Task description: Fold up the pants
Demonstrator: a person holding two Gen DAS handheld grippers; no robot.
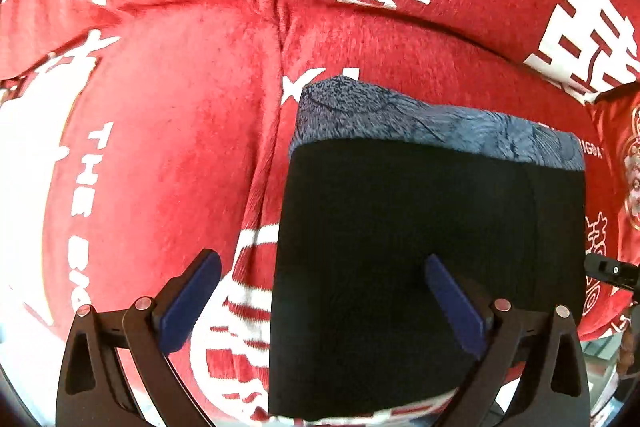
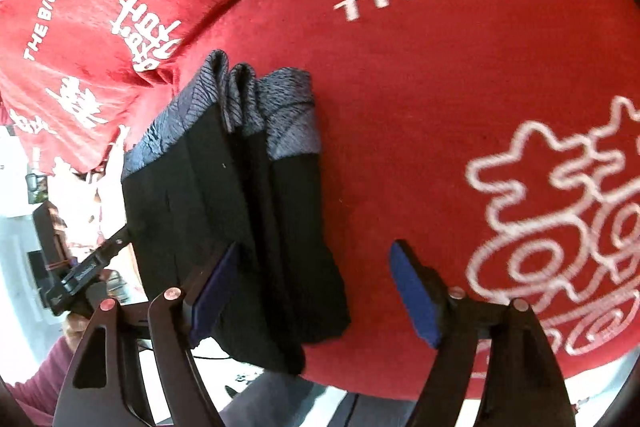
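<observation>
Both tongs stand apart and grip nothing: our left gripper [image 1: 320,299] hangs over the near left edge of the folded pants [image 1: 424,259] on the red cushion [image 1: 160,147], and our right gripper [image 2: 316,291] straddles their right edge. We judge the fold nearly done, so we lift straight away without snagging cloth, then press loose layers flat.

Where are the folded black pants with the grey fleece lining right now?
The folded black pants lie on the red cushion, left of centre in the right wrist view.
</observation>
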